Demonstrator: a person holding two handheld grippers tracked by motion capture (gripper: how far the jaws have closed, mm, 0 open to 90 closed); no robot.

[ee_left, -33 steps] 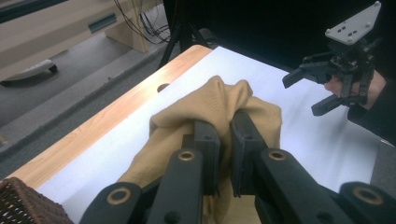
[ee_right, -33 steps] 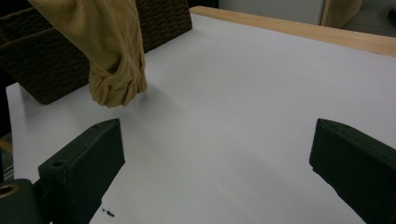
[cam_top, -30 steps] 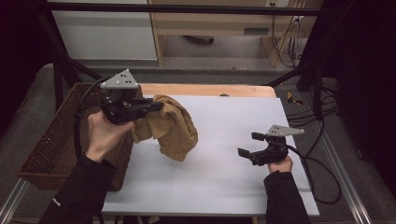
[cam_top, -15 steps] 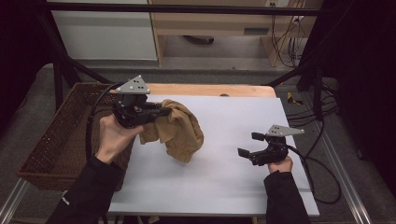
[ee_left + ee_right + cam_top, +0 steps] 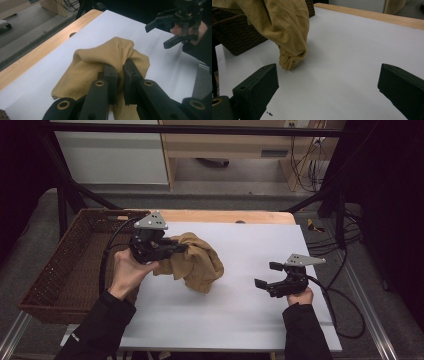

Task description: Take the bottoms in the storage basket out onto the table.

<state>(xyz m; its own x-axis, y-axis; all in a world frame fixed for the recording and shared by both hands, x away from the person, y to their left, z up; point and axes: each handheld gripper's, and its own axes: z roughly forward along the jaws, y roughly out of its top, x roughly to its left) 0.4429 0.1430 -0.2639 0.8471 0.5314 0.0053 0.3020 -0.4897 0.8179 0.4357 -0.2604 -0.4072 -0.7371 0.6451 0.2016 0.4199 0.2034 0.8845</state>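
The left gripper (image 5: 176, 248) pinches the tan cloth (image 5: 197, 262) tight. The right gripper (image 5: 266, 276) rests wide apart on the white table (image 5: 250, 320).

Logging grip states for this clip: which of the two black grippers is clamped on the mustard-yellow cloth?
The left gripper, jaws pinched on the mustard-yellow cloth; the right gripper stands open.

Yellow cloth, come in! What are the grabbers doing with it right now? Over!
Left gripper shut on yellow cloth, low end touching the white table. Right gripper open, empty, apart from it. Brown basket beside; nothing in the way.
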